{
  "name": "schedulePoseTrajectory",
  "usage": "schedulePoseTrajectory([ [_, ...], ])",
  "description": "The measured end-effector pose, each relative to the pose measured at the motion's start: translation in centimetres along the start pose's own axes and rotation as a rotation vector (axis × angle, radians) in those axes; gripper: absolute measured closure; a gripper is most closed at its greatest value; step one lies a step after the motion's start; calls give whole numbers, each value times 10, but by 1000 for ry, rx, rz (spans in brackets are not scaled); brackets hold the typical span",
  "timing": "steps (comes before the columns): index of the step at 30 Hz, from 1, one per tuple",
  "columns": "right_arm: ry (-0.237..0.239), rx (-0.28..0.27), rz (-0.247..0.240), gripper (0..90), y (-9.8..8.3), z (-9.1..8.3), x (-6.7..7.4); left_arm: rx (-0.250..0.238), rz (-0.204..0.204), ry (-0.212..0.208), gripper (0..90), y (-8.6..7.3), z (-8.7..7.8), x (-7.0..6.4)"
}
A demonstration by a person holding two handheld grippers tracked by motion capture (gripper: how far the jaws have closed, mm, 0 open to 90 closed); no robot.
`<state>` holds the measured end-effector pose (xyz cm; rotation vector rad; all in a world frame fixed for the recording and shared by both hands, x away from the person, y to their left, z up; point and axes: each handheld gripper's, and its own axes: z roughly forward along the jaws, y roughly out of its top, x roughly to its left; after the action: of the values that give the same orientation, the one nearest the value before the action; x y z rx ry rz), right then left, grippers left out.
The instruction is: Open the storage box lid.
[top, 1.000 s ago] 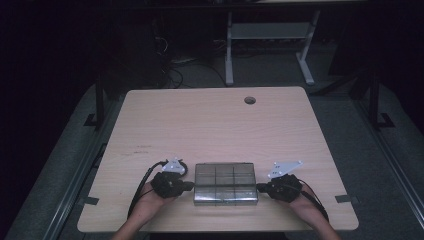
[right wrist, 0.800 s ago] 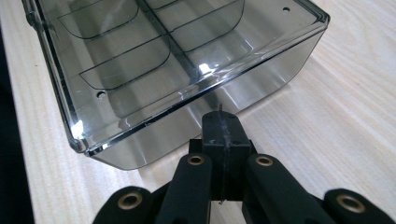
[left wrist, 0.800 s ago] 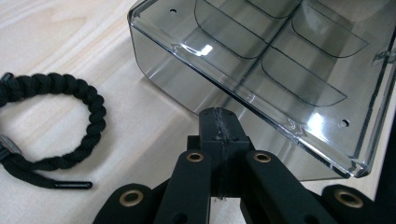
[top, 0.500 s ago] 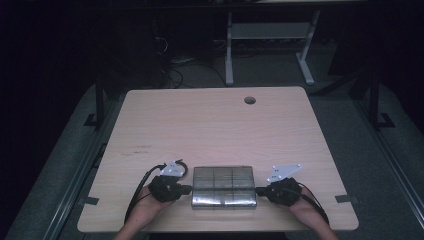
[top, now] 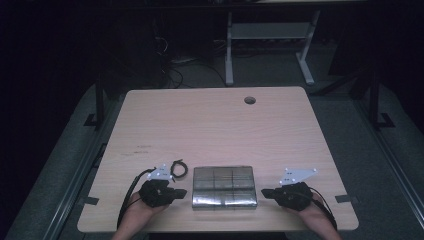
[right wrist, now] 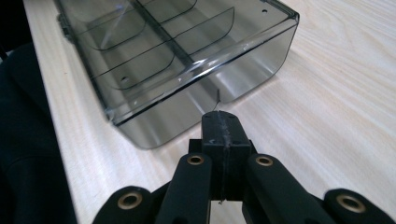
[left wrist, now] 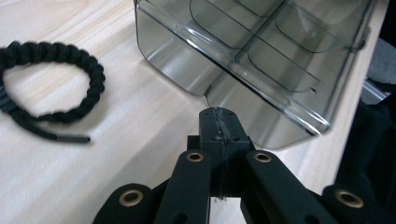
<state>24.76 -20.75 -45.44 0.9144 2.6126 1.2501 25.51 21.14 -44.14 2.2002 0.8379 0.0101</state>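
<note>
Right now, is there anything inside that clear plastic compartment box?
Empty, as far as visible. Both gripper views look through the clear organizer box to bare dividers and bottom. The black braided bracelet lies outside it on the table.

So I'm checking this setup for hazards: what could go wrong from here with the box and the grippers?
The clear compartment box sits near the table's front edge; a push from the shut left gripper or right gripper might slide it off. The black braided cord beside the box could snag the left gripper.
</note>
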Motion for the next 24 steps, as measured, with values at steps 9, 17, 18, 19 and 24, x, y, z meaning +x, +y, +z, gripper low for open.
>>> schedulePoseTrajectory([
  [9,19,-38,5,899,-17,-14,15,-7,-10,-23,899,-18,-9,-15],
  [17,54,-38,-22,899,-11,-11,22,-21,3,-42,899,-13,-6,-20],
  [18,58,-34,-32,899,-10,-11,23,-17,11,-40,900,-12,-5,-21],
  [19,59,-33,-34,899,-9,-10,24,-18,12,-41,899,-12,-5,-22],
  [24,72,-31,-69,899,-6,-5,28,-14,24,-45,899,-11,-2,-23],
])
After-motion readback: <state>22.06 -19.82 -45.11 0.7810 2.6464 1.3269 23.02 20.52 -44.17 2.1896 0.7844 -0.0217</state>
